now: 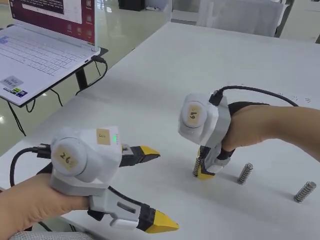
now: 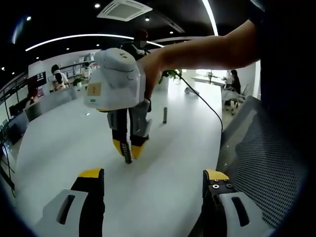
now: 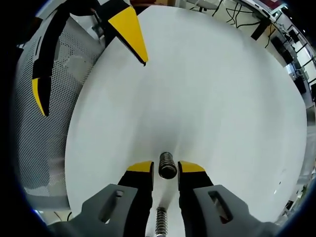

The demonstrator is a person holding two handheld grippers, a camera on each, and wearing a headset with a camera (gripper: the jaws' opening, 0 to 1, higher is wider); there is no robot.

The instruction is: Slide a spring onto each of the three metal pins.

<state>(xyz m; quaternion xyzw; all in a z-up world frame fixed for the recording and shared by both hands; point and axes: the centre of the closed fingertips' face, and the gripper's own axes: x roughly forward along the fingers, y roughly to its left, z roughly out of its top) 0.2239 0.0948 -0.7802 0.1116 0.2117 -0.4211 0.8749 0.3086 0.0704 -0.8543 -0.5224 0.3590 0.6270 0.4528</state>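
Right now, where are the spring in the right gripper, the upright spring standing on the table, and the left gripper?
gripped spring (image 3: 167, 167): right gripper view, on its near end coil.
upright spring (image 1: 245, 173): head view, on its middle coils.
left gripper (image 1: 164, 189): head view, midway between its yellow fingertips.

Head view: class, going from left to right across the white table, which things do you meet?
left gripper → right gripper, jaws shut on the gripped spring → standing spring → lying spring
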